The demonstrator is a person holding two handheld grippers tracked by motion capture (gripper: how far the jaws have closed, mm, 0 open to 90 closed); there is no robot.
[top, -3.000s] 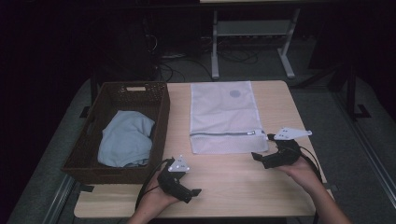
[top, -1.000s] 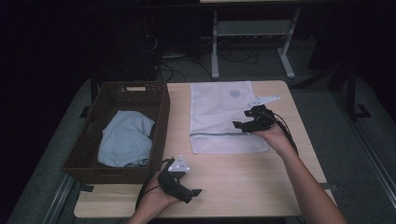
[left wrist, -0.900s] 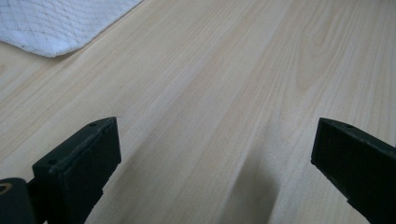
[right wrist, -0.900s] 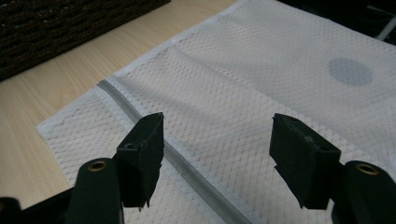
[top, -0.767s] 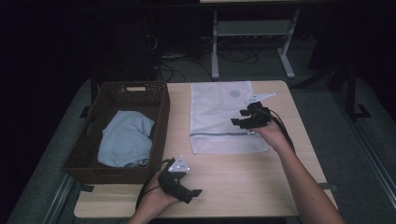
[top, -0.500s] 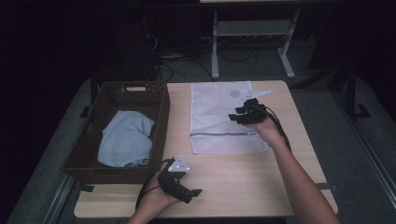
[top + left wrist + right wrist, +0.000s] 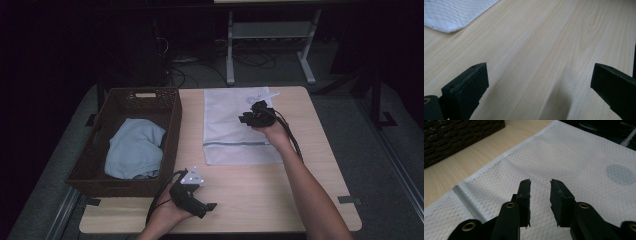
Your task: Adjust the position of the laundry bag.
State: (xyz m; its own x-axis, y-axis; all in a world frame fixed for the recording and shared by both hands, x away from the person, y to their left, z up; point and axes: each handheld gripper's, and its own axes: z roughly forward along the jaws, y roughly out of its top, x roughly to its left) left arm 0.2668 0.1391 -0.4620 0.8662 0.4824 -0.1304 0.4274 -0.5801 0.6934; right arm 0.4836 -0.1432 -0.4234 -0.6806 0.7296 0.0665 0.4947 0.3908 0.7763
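A white mesh laundry bag (image 7: 225,125) lies flat on the wooden table (image 7: 300,200), its zipper seam (image 7: 235,144) near the front end. My right gripper (image 7: 245,118) hovers low over the bag's far right part. In the right gripper view its jaws (image 7: 540,183) stand a narrow gap apart above the mesh (image 7: 579,157). They have just been closing, and nothing is between them. My left gripper (image 7: 202,207) rests near the table's front edge. Its jaws (image 7: 539,75) are wide open over bare wood, with a corner of the bag (image 7: 451,15) ahead.
A dark wicker basket (image 7: 172,130) stands at the table's left and holds a light blue cloth (image 7: 134,150). Its woven wall (image 7: 456,135) shows beyond the bag. A metal stand (image 7: 270,30) and cables lie on the floor behind the table.
My right gripper has travelled from the table's right edge onto the mesh bag, moving left and away from the person. The left gripper has stayed where it was.
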